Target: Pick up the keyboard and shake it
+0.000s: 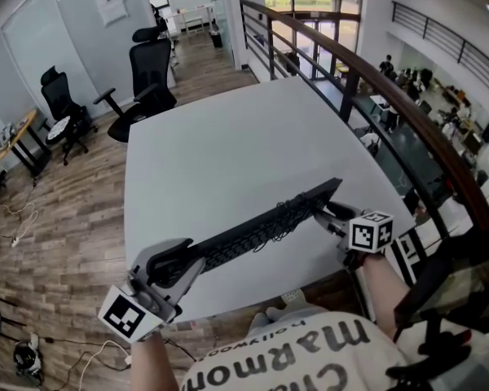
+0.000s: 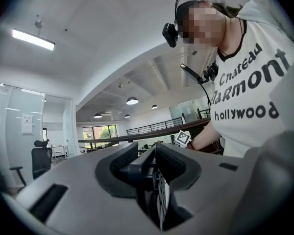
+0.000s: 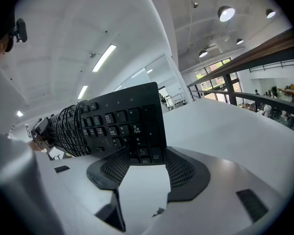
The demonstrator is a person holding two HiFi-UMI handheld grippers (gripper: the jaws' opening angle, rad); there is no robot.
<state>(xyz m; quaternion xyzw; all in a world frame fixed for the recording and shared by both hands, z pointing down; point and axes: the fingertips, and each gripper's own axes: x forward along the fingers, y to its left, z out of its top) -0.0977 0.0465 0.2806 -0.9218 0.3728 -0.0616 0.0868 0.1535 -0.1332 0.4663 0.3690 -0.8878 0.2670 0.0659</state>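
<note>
A black keyboard [image 1: 257, 230] hangs tilted over the near part of the white table [image 1: 228, 145], its right end higher. Its cable [image 1: 289, 213] is wound round the body. My left gripper [image 1: 175, 263] is shut on the left end; in the left gripper view the keyboard [image 2: 145, 166] shows edge-on between the pads, with the left gripper [image 2: 147, 163] clamped on it. My right gripper [image 1: 326, 213] is shut on the right end. In the right gripper view the keyboard [image 3: 112, 124] shows its keys, and the right gripper [image 3: 142, 163] holds its near end by the number pad.
Black office chairs [image 1: 151, 76] stand on the wood floor beyond the table's left side. A dark railing [image 1: 375, 96] runs close along the table's right side. The person's white shirt [image 1: 310, 357] is right behind the table's near edge.
</note>
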